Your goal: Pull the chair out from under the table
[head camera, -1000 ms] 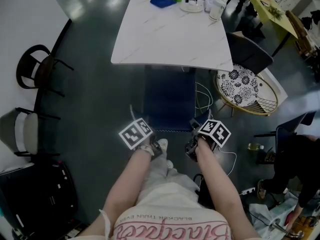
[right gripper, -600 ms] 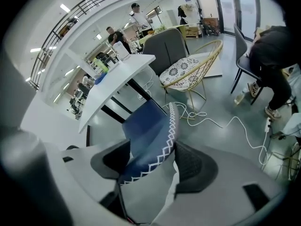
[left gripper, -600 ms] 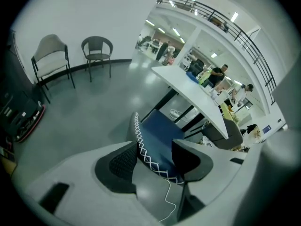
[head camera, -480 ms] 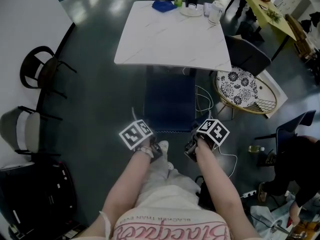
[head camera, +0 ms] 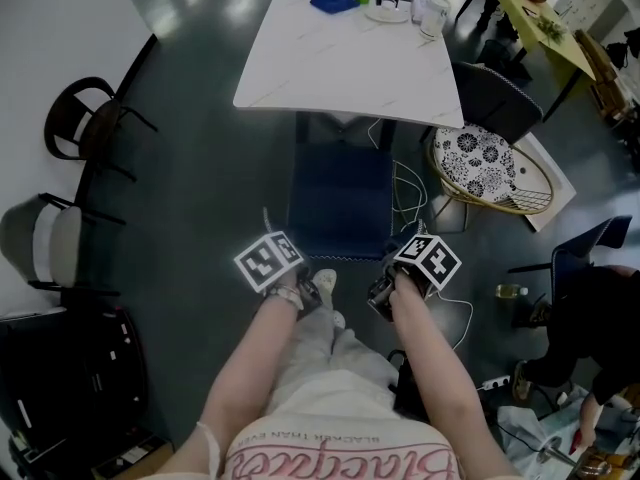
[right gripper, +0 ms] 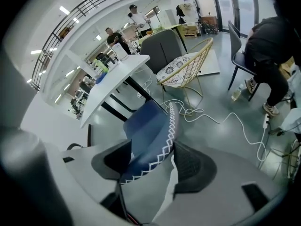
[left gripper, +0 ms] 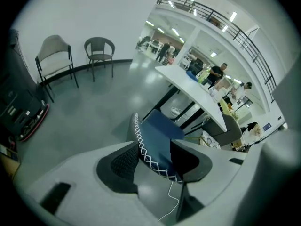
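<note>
Left tool: it points steeply down at the left end of the backrest of the blue chair. In the left gripper view, the left tool has the stitched side edge of the backrest between its pads. The jaws have just been closing and now clamp the backrest at a medium width.

Blue chair: it stands on the floor in front of the near edge of the white counter, its backrest toward the person. Most of the seat lies clear of that edge. Only the front of the seat sits close to it, and whether the front legs are still beneath the top cannot be told.

Right tool: it points steeply down at the right end of the backrest. In the right gripper view, the right tool has the other stitched edge between its pads. Its jaws have just been closing and grip the backrest, standing fairly wide.

A white cable lies on the floor beside the chair's right side, near a wicker chair.

Task status: both grips are made and the chair appears largely withdrawn. Remaining, as judged: draw it a little further from the near edge, keep the legs off the cable, then release both tools.
</note>
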Available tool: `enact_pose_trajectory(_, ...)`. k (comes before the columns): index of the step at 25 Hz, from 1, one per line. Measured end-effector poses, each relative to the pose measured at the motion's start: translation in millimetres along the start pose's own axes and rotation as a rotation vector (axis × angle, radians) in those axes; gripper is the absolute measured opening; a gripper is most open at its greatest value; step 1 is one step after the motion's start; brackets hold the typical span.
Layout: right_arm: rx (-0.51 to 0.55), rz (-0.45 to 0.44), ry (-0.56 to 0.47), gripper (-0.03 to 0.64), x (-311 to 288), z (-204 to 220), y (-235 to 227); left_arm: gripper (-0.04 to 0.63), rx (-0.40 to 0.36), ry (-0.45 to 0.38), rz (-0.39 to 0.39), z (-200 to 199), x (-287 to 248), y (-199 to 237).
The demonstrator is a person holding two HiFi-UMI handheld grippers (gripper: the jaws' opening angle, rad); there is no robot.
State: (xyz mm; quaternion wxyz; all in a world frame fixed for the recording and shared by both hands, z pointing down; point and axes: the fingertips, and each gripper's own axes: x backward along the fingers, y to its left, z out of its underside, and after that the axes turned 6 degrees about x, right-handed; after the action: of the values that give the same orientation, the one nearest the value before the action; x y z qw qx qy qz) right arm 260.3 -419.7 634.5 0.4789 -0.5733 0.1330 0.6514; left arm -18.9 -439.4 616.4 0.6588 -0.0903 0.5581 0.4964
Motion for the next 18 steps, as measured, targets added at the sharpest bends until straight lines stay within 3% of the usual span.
enact_pose_trajectory(18, -0.020, -0.001, 0.004, 0.278, 46.0, 76.6, -41.3, 0.204, -0.013, 0.016, 0.007, 56.3, 53.9, 52.1)
